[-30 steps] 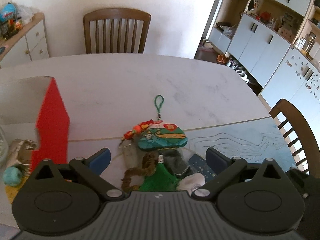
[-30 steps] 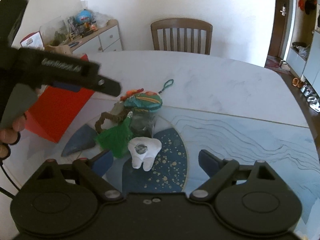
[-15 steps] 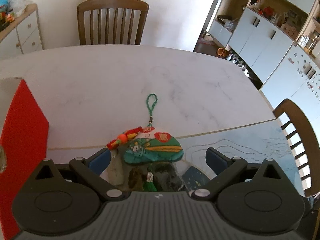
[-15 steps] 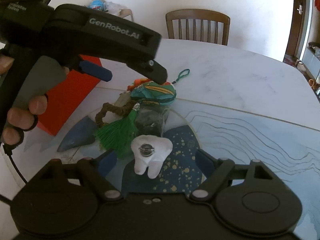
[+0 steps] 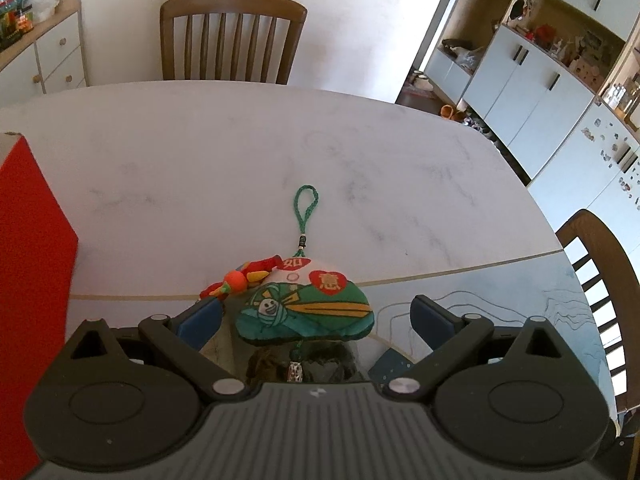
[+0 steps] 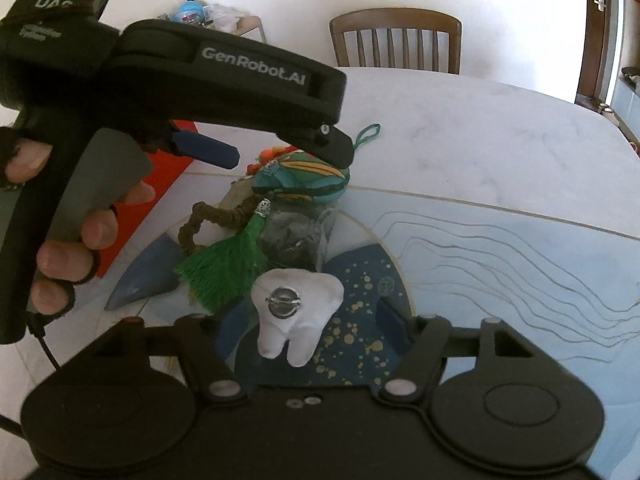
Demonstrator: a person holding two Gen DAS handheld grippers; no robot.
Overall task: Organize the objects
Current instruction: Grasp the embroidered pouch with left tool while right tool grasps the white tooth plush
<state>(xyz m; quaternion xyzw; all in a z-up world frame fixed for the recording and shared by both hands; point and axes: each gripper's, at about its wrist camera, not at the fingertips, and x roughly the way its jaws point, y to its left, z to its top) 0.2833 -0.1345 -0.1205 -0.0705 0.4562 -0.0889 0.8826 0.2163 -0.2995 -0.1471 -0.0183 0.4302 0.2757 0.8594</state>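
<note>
Leftmost, a flat red box is standing on the pale marbled desk, with a person's hand wrapping the grey grip of the left tongs. Those tongs are tilting steeply down with their blue-padded jaws spread wide on either side of a padded green fabric charm, not pressing it. The charm's braided green loop is lying stretched out on the marble, and a silky green tassel is fanning out beside a brown twisted cord. Just nearer, a soft white tooth-shaped plush with a round metal pin is lying on the dark blue, gold-speckled disc of a mat. The right tongs are closing around the tooth, their pads not yet pressing it. Farther right, pale blue wavy-lined matting is covering the desk, and wooden slat-back chairs are standing by white walls and light blue cabinets.
</note>
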